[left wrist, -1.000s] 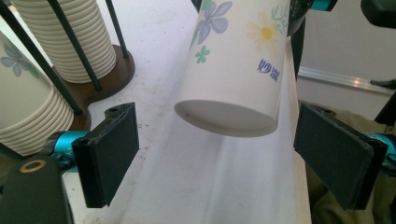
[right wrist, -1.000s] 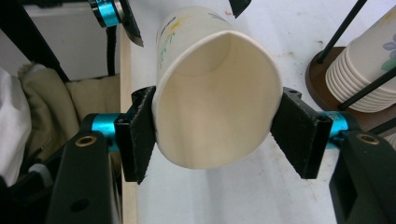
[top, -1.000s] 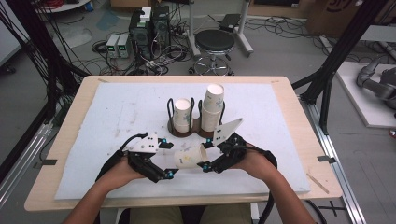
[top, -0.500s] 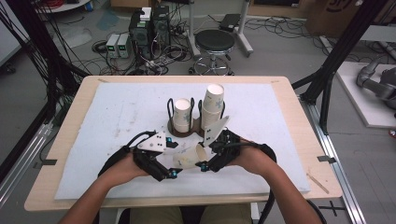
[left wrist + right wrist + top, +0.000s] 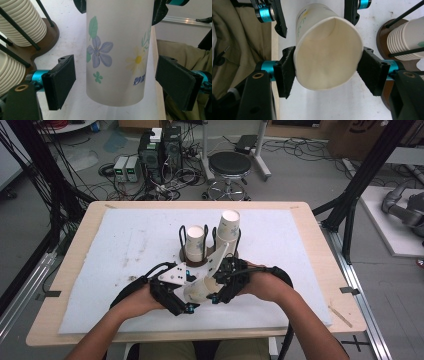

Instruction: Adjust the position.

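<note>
Paper cup (image 5: 328, 53): lies sideways between your two grippers.
Right gripper (image 5: 328, 72): your jaws clamp its rim.
Left gripper (image 5: 117, 80): your jaws stand wide around its base.

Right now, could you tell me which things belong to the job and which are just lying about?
In the job:
- cup, clamped in the right gripper
- left gripper, open around it
- cup stacks
- rack

Lying about:
- stool
- boxes
- cables
</note>
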